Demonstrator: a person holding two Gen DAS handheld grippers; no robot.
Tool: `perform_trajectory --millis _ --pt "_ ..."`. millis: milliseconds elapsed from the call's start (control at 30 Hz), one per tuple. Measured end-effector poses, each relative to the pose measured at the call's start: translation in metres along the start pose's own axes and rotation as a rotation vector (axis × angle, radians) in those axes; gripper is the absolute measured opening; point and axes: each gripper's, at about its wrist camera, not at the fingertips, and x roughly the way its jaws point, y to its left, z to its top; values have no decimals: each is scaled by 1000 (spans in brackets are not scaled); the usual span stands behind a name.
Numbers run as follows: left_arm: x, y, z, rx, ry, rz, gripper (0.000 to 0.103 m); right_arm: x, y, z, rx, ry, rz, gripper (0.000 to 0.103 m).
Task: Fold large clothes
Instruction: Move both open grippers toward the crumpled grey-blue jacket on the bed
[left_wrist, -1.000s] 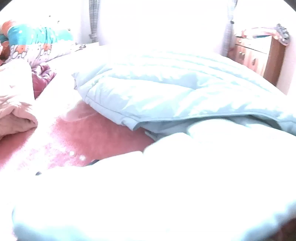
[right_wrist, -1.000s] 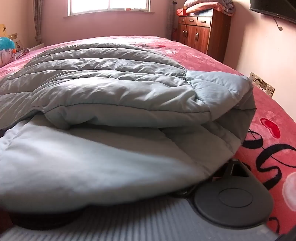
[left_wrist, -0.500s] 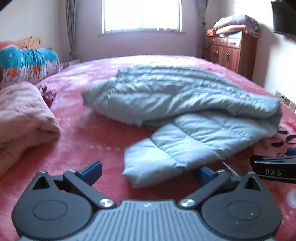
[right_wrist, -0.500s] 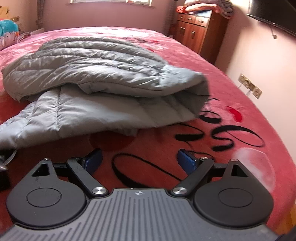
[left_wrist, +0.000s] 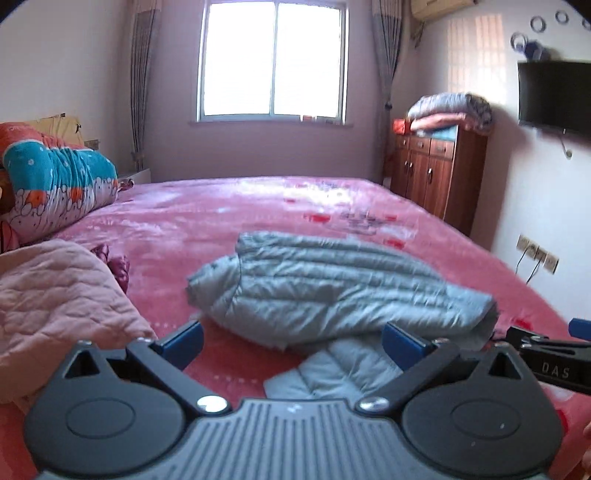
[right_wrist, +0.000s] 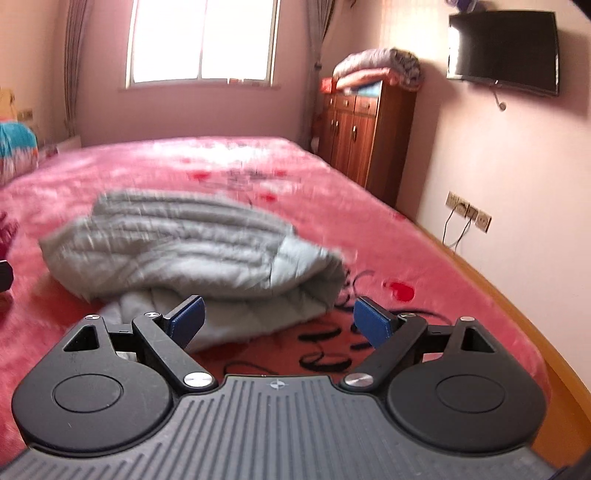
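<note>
Lying folded: grey jacket (left_wrist: 332, 291) | pink bed (left_wrist: 207, 218) | both claws wide, empty

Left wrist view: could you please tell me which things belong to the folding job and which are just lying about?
Job:
grey quilted puffer jacket
left gripper, open
right gripper, open

Lying about:
pink quilted blanket
teal patterned rolled bedding
brown wooden cabinet
folded blankets stacked on it

I see a grey, stitch-ribbed quilted jacket (left_wrist: 332, 295) lying on a pink bedspread (left_wrist: 207, 221) scattered with red hearts and black looping script. My grippers' fingertips (right_wrist: 186, 319) are blue on black arms. A teal, orange and white cartoon-print quilt (left_wrist: 55, 184) and a pale pink blanket (left_wrist: 55, 306) sit left; the cabinet (right_wrist: 362, 140) is reddish-brown.
</note>
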Motion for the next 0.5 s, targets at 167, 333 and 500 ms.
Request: perform_trajectory --millis 167,333,500 --pt "-24 5 21 3 -46 -2 102 -44 -10 32 7 -84 -9 103" --pt "-42 7 32 22 -92 12 102 -72 -16 45 22 -124 -11 103" --pt "-52 9 32 19 -110 11 102 -94 -20 51 31 -160 8 103"
